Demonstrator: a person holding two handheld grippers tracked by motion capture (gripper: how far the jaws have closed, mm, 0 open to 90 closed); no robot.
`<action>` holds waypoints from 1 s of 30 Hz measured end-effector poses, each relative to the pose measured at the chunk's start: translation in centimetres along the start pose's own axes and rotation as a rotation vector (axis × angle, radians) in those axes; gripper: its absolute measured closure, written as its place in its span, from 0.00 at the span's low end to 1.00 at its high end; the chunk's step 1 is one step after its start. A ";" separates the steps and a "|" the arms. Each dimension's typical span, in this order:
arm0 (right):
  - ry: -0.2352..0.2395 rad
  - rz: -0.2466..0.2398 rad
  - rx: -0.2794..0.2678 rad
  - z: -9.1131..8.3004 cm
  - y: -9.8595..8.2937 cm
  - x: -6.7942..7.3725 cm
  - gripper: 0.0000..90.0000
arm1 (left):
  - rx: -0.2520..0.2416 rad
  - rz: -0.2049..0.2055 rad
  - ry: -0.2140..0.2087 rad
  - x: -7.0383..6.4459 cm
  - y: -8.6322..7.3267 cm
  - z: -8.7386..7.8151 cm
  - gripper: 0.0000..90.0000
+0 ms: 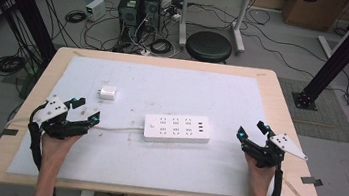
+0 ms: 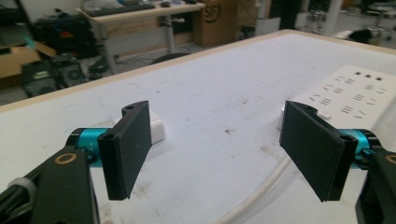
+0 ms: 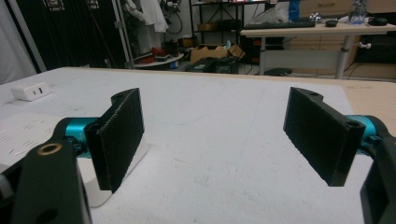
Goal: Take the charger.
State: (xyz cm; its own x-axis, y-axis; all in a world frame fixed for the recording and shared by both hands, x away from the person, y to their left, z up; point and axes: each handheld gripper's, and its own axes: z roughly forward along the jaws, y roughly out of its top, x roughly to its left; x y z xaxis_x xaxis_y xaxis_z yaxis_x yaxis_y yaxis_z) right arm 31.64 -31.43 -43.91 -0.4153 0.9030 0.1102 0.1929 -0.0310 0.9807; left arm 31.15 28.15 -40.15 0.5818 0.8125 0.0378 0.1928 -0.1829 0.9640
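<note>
Left gripper (image 1: 85, 109): we saw it held low at the bench's left edge, jaws spread wide and gripping nothing.
Right gripper (image 1: 251, 128): we found it at the right edge, jaws likewise spread apart and empty, pointed toward the middle of the bench.
Power strip (image 1: 177, 128): it lay flat near the centre, between the two grippers and touched by neither; from the left gripper view it sat just past the right-hand jaw, and from the right gripper view its end lay under the left-hand jaw.
Cord (image 1: 118, 129): we watched it run white from the strip's left end toward the left gripper.
Charger (image 1: 107, 92): a small white block, it rested beyond the left gripper, apart from the strip.
Bench (image 1: 282, 103): wooden rim, covered by a scuffed white sheet.
</note>
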 end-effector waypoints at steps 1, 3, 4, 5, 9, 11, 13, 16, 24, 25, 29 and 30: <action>0.002 -0.005 -0.003 0.0 0.0 0.0 0.23 | 0.019 0.006 -0.013 0.1 0.3 0.3 0.28; 0.002 -0.005 -0.003 0.0 0.0 0.0 0.23 | 0.055 0.024 -0.041 0.2 0.8 0.8 0.28; 0.001 -0.007 -0.004 0.1 0.0 0.0 0.23 | 0.076 0.042 -0.054 0.5 1.1 1.0 0.28; 0.001 -0.006 -0.004 0.1 0.0 0.0 0.23 | 0.076 0.042 -0.054 0.5 1.1 1.0 0.28; 0.000 -0.010 -0.003 0.1 0.0 0.0 0.23 | 0.157 0.090 -0.119 1.2 2.5 2.3 0.28; 0.001 -0.007 -0.002 0.1 0.0 0.0 0.23 | 0.193 0.117 -0.139 1.7 3.0 2.8 0.27; 0.000 -0.004 0.001 0.1 0.0 0.0 0.23 | 0.193 0.117 -0.139 1.7 3.0 2.8 0.27; 0.000 -0.003 0.003 0.0 0.0 0.0 0.23 | 0.288 0.192 -0.190 3.2 4.5 4.1 0.27; -0.004 -0.005 0.002 0.1 0.0 0.0 0.23 | 0.430 0.331 -0.263 4.7 6.1 6.7 0.27; -0.004 -0.005 0.003 0.0 0.0 0.0 0.23 | 0.446 0.350 -0.267 4.8 6.2 7.1 0.27; -0.008 -0.009 0.001 0.1 0.0 0.0 0.23 | 0.510 0.410 -0.311 5.6 6.4 8.9 0.28; -0.008 -0.011 0.001 0.1 0.0 0.0 0.23 | 0.526 0.420 -0.320 5.8 6.4 9.3 0.28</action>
State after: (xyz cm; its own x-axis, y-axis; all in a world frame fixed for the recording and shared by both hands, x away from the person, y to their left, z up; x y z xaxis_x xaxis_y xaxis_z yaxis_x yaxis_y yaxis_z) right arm 31.68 -31.37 -43.92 -0.4102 0.9067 0.0986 0.1898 -0.0209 0.9816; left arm 43.11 26.60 -36.23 0.8758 0.4295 0.2200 0.2092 -0.7487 0.6290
